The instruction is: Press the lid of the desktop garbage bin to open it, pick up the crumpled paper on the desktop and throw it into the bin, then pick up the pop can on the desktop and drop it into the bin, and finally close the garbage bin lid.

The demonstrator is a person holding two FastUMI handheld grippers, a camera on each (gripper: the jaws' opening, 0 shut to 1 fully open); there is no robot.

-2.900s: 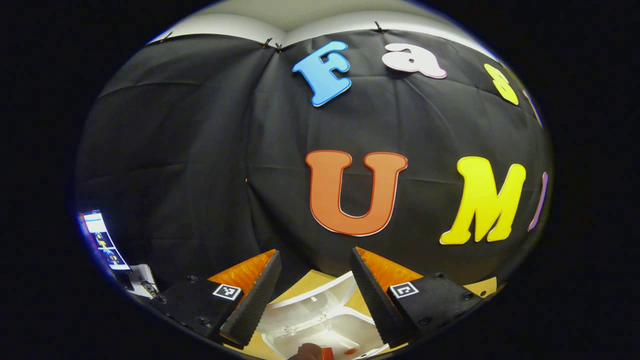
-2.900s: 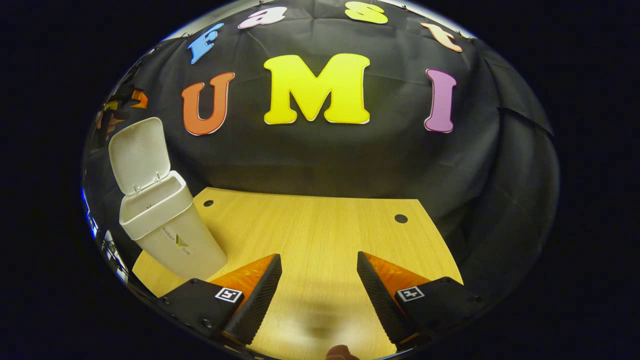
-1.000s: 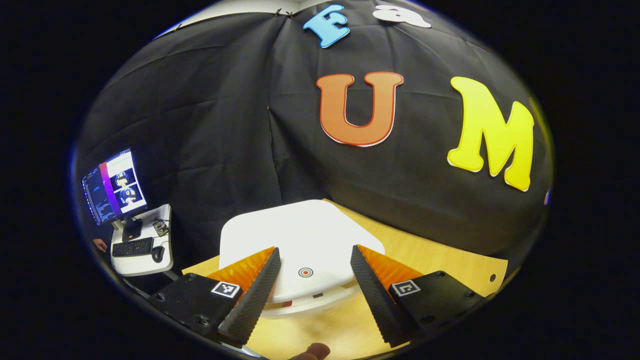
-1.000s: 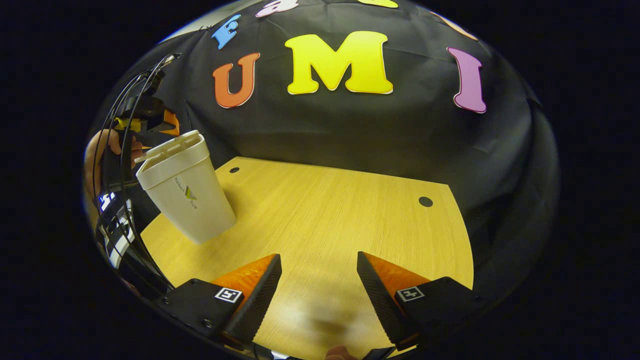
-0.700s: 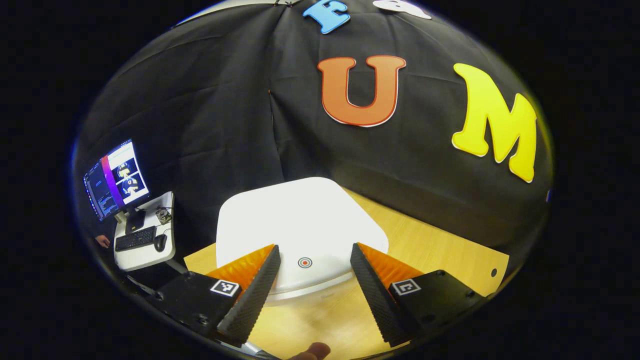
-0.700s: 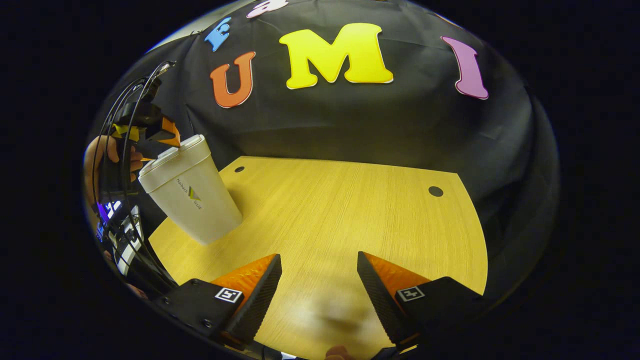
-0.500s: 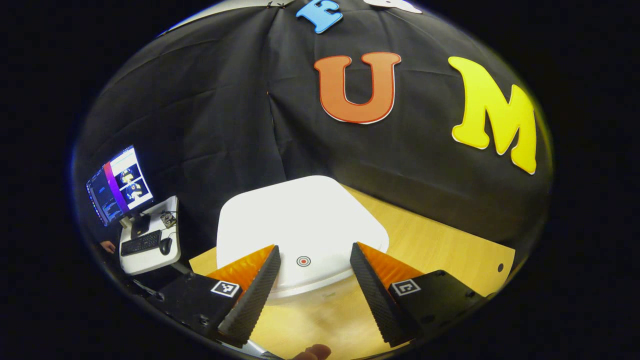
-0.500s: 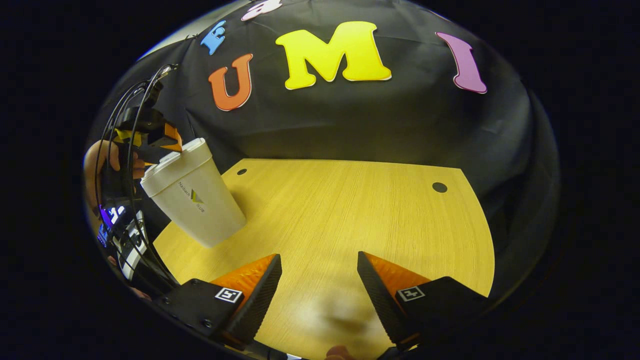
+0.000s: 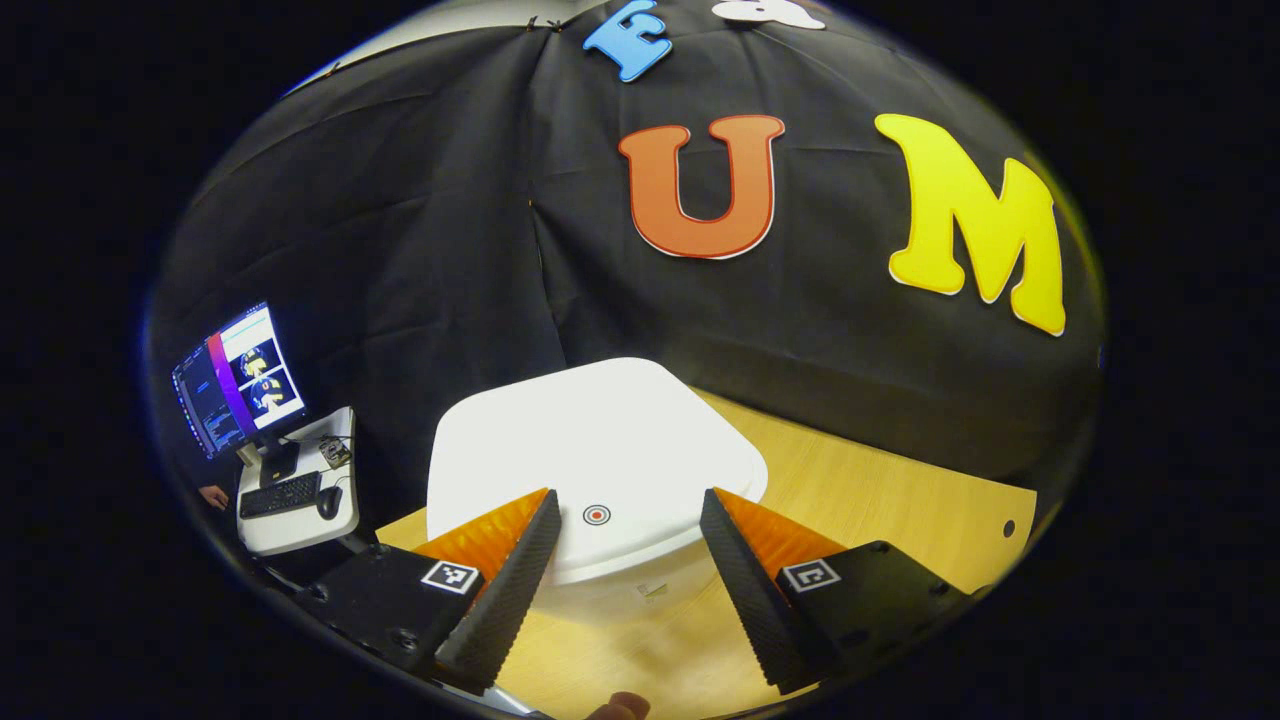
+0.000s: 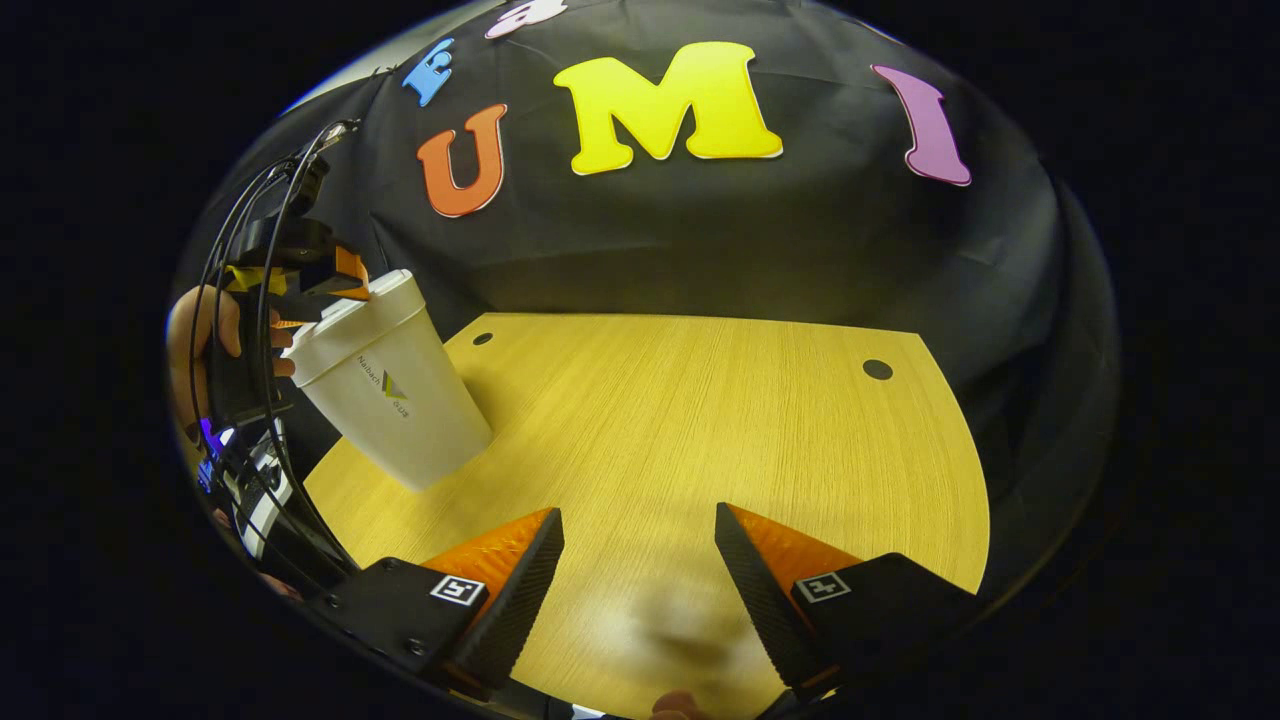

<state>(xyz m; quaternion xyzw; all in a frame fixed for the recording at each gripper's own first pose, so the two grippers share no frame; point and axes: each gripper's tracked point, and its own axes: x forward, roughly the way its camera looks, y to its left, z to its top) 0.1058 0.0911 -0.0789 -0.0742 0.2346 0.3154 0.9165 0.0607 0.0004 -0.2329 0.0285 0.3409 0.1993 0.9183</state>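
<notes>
in the left gripper view, the left gripper (image 9: 625, 515) hangs just over the white garbage bin (image 9: 600, 580), near the front edge of its lid (image 9: 590, 455). the lid lies flat on the bin, closed. the fingers (image 9: 505, 590) are released, spread wide apart, and grasp nothing. between them shows the small red ring mark (image 9: 597, 514) on the lid. whether the fingertips touch the lid i cannot tell. the bin stands on the wooden desk (image 9: 880, 500), which runs out toward 3 o'clock, with a small dark hole (image 9: 1008, 527) close to its far edge. at 9 o'clock, past the desk, there is a lit monitor (image 9: 235, 378) on a small white table (image 9: 300, 495) with a keyboard (image 9: 280, 493) and a mouse (image 9: 327, 502).

in the right gripper view, the right gripper (image 10: 640, 560) hangs over the bare near part of the desk (image 10: 700, 420), well apart from the bin. its fingers (image 10: 510, 600) are also released, wide apart, with nothing between them. the bin (image 10: 395, 400) stands at 10 o'clock, near the left edge of the desk, lid (image 10: 345, 315) closed. the left gripper (image 10: 300, 260) is seen there at the top of the bin, on its far side, with black cables above it and the person's hand (image 10: 200, 345) behind it. two dark holes (image 10: 878, 369) lie near the back edge of the desk.
</notes>
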